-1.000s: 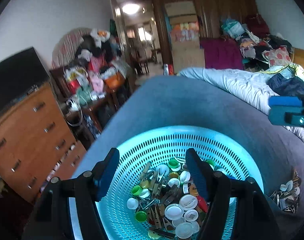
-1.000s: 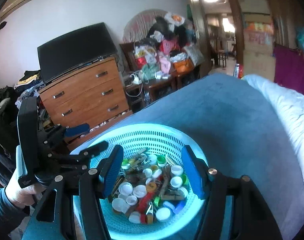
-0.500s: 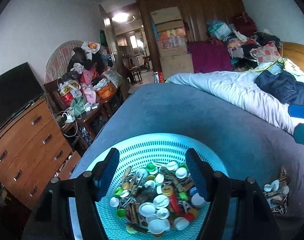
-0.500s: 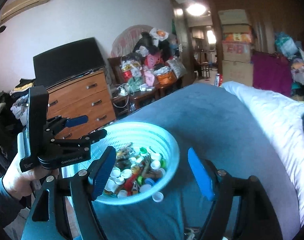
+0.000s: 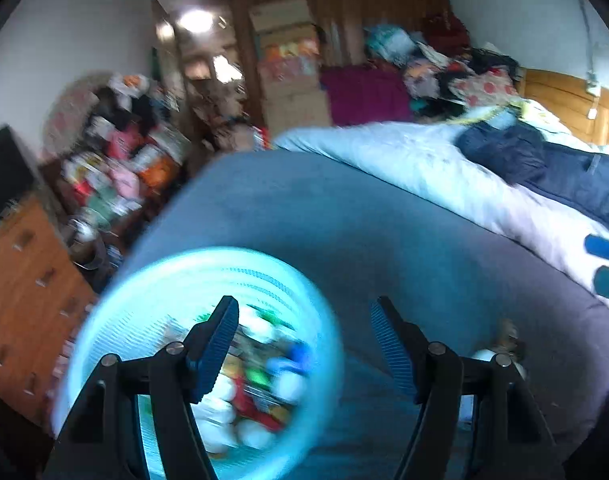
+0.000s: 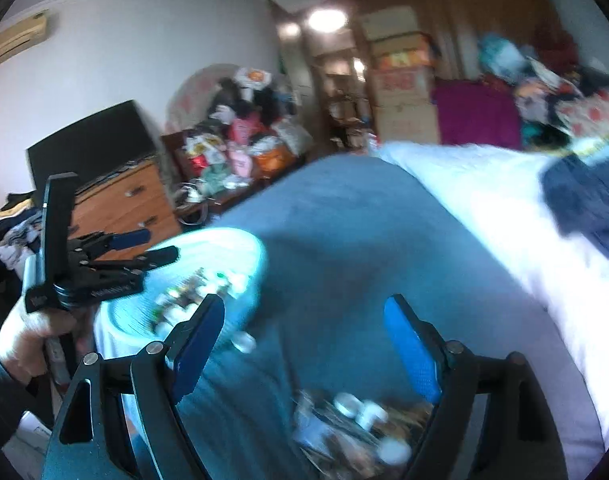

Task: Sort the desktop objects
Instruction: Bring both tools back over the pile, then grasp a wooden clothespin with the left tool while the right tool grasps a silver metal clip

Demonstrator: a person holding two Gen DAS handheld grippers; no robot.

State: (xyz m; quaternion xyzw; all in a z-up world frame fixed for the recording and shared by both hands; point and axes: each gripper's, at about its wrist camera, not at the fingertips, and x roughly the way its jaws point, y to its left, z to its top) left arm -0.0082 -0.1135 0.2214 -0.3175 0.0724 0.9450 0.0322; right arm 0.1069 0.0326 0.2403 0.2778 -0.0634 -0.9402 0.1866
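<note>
A light blue perforated basket [image 5: 152,300] holds several bottle caps, clothespins and small items; it sits on the blue-grey cloth [image 5: 344,232]. My left gripper [image 5: 304,344] is open and empty, above the basket's right rim. In the right wrist view the basket [image 6: 228,248] is at the left, with one white cap [image 6: 244,342] lying beside it. My right gripper [image 6: 304,348] is open and empty above a loose pile of caps and clothespins [image 6: 356,428] on the cloth. The left gripper [image 6: 104,256] shows there too, held by a hand. Both views are blurred.
A white bedsheet [image 5: 444,168] with a dark blue jacket [image 5: 564,172] lies to the right. A wooden dresser [image 5: 20,280] with a black TV stands at the left. Cluttered furniture and stacked boxes [image 5: 292,64] fill the back. The small pile [image 5: 500,344] shows at the lower right.
Both grippers have swung to the right, away from the basket. The basket has shifted to the left in both views and the loose pile has come under the right gripper.
</note>
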